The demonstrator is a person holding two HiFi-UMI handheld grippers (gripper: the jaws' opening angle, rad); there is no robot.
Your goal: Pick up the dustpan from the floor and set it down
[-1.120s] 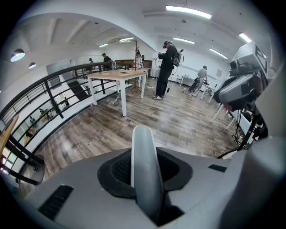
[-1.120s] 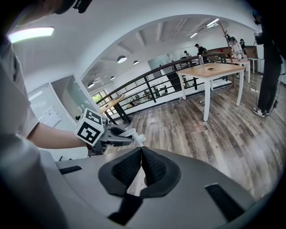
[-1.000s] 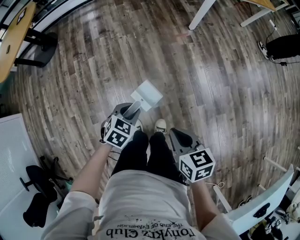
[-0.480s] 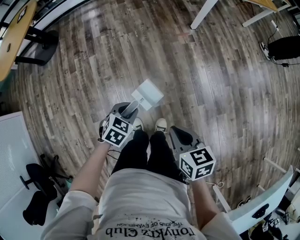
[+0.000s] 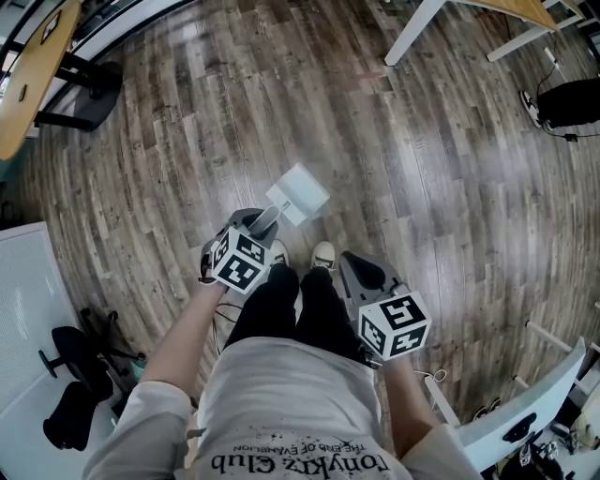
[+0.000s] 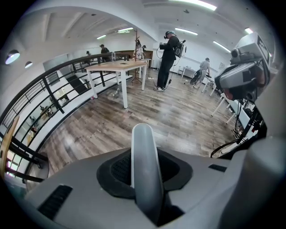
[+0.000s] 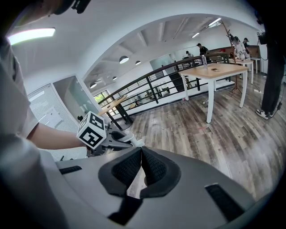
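Wood-plank floor (image 5: 422, 187) fills the head view. A white-legged bench (image 5: 412, 28) sits at the top right edge.

Person standing, dark trousers (image 5: 291, 309), pale shoes (image 5: 323, 253) pointing up the frame, one gripper in each hand.

Dustpan (image 5: 298, 195): light grey, held up off the floor just ahead of the shoes, pan end farthest from the body. Its grey handle (image 6: 145, 170) runs back into the left gripper (image 5: 262, 223).

Left gripper: jaws clenched on the handle, which stands up between the dark pads in the left gripper view.

Right gripper (image 7: 141, 167): low beside the right leg in the head view, well apart from the dustpan. Jaws pressed together at the tips, grasping nothing.
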